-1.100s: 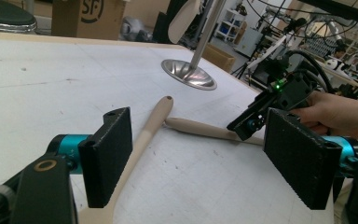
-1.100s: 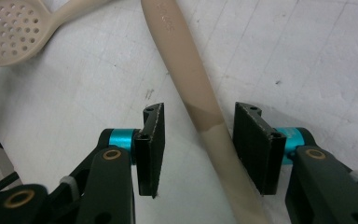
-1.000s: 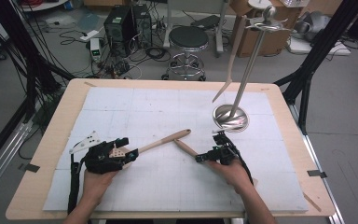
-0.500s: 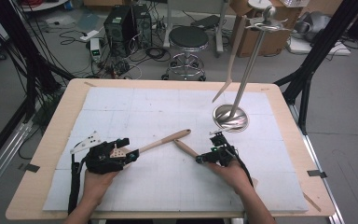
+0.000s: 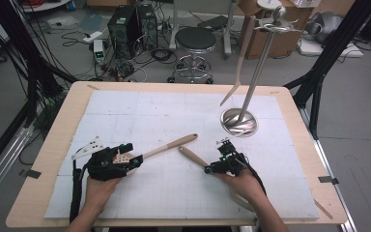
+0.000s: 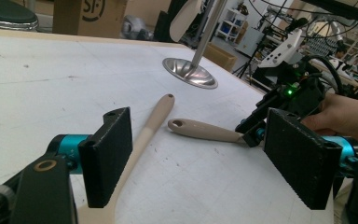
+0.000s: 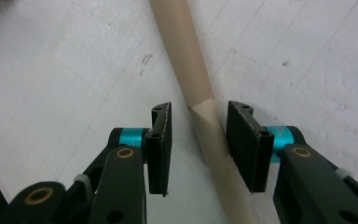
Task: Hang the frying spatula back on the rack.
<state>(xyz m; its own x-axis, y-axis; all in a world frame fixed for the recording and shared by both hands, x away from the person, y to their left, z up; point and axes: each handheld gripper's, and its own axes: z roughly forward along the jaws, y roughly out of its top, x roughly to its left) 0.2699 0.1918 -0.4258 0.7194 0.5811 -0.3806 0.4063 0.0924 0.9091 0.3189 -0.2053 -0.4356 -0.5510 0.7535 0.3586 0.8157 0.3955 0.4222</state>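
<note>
- The right gripper (image 5: 211,168) has its jaws partway apart around one wooden spoon (image 7: 200,109) on the white mat (image 5: 174,111); they just opened slightly.
- The left gripper (image 5: 134,162) is wide open over the other spoon (image 6: 144,135).
- A spatula (image 5: 241,63) hangs on the metal stand (image 5: 240,121).

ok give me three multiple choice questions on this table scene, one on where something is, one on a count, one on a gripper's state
1. Where does the metal stand sit on the table?
A. far right part
B. near left corner
C. under the left gripper

2. How many wooden utensils lie flat on the table?
A. one
B. two
C. four

3. How do the right gripper jaws stand?
A. shut with nothing between them
B. apart, with a handle between them
C. clamped on the stand

Answers:
1 A, its round base is beyond the right hand.
2 B, one wooden utensil at the left gripper, the other wooden utensil at the right.
3 B, a gap shows beside the left pad.
</note>
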